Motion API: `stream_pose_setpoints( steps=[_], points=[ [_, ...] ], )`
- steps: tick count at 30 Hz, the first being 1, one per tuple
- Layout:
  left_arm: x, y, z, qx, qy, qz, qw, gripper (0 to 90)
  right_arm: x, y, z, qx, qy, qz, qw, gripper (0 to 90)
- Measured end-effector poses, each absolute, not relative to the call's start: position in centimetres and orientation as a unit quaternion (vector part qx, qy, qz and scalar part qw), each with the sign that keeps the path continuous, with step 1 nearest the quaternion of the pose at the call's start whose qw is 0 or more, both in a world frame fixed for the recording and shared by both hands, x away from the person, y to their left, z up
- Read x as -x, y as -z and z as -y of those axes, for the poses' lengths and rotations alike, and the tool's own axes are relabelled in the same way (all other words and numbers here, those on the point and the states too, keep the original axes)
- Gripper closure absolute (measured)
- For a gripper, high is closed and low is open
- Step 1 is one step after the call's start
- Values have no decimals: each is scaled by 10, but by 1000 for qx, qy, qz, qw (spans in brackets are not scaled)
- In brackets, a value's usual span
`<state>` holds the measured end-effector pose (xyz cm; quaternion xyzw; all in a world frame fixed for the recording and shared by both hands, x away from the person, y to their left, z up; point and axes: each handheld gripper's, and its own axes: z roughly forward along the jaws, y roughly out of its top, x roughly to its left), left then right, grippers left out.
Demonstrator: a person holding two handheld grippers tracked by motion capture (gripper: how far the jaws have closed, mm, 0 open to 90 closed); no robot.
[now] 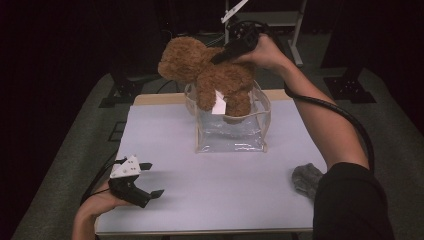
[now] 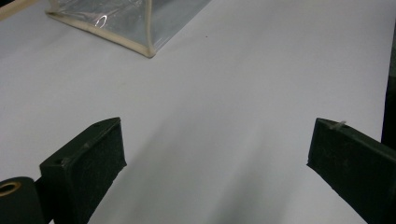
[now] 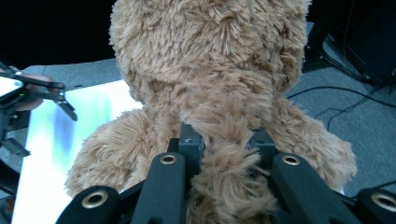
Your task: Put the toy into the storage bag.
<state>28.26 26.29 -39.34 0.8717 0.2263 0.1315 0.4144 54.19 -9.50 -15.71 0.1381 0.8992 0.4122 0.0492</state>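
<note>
right gripper pinches brown teddy bear by the fur on its back, jaws pressed on a tuft. bear hangs at 12 o'clock of the table, feet inside the clear bag. left gripper at 8 o'clock, jaws spread wide, holding nothing.

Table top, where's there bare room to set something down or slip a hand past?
Bare: the wide stretch of table between the left gripper, the clear bag and the grey cloth. Crowded: the far edge, where the right gripper holds the teddy bear over the bag.
</note>
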Motion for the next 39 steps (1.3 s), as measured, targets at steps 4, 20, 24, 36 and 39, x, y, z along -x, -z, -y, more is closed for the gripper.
stream_pose_setpoints(
  steps=[4, 20, 24, 36, 39],
  points=[
    [-283, 394, -264, -872, -131, -227, 414, 33, -549, 166, 101, -155, -410, -897, 52, 732],
    [-282, 395, -261, -875, -127, -222, 412, 33, -561, 195, 125, -209, -405, -888, 60, 733],
    [-283, 395, -260, -876, -126, -222, 410, 33, -563, 189, 131, -219, -410, -883, 68, 733],
    [-282, 396, -258, -876, -123, -220, 411, 33, -567, 187, 139, -238, -415, -874, 87, 735],
    [-282, 397, -256, -878, -122, -217, 409, 33, -565, 192, 135, -236, -408, -877, 91, 735]
  ],
)
